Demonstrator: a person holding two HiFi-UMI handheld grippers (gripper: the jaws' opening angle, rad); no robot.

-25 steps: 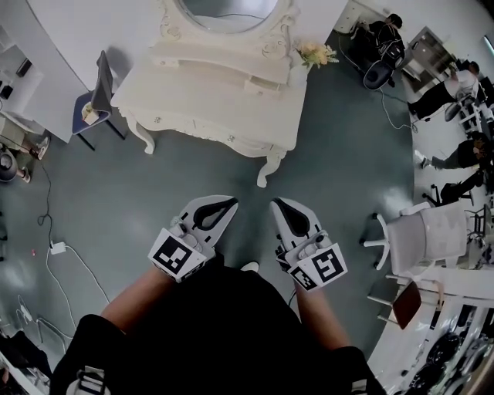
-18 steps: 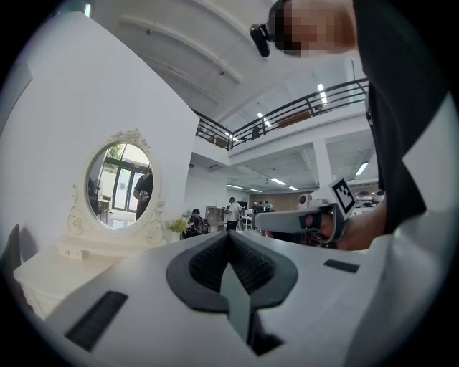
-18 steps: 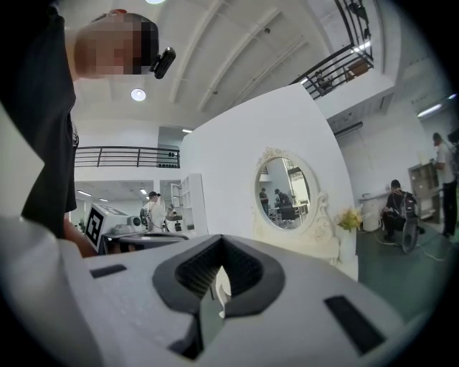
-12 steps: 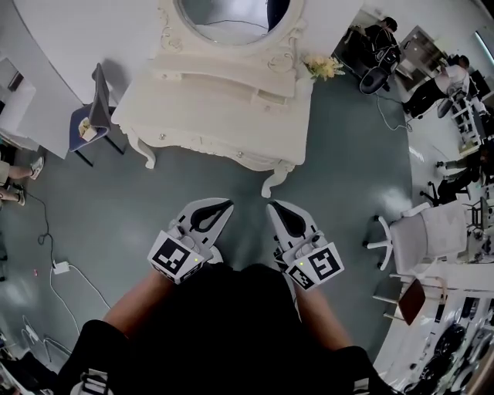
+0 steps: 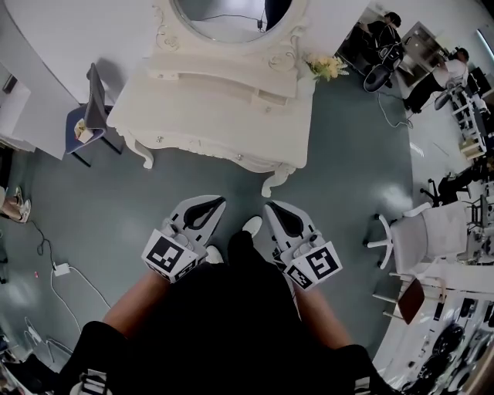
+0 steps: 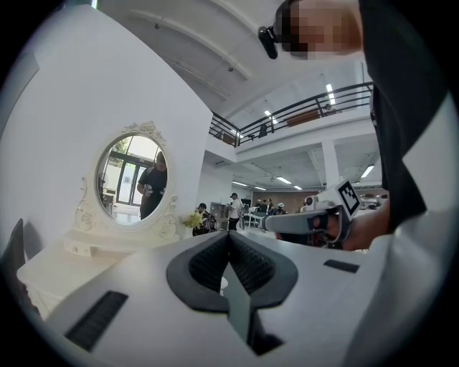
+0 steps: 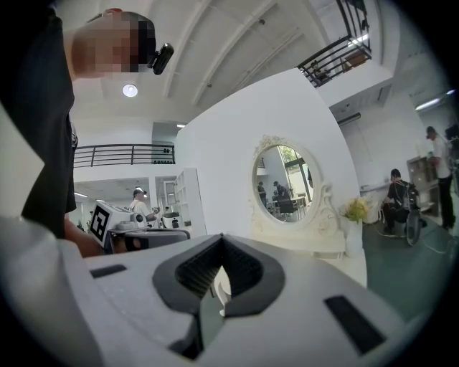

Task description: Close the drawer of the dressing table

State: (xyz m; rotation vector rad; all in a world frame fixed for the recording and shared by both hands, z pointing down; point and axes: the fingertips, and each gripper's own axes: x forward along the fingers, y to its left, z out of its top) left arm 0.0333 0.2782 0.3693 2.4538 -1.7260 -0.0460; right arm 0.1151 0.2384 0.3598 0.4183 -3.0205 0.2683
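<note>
Dressing table (image 5: 193, 108) runs left-right, front toward person; drawer (image 5: 264, 96) juts frontward. Left gripper (image 5: 210, 202), right gripper (image 5: 272, 208): jaws together, empty.

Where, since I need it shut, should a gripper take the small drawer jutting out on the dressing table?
Likely its front face, approached from the front of the table: the drawer juts toward that side from the shelf under the mirror.

Cream dressing table (image 5: 208, 108), grey-green floor (image 5: 340, 177), yellow flowers (image 5: 328, 67), blue chair (image 5: 77, 122)
</note>
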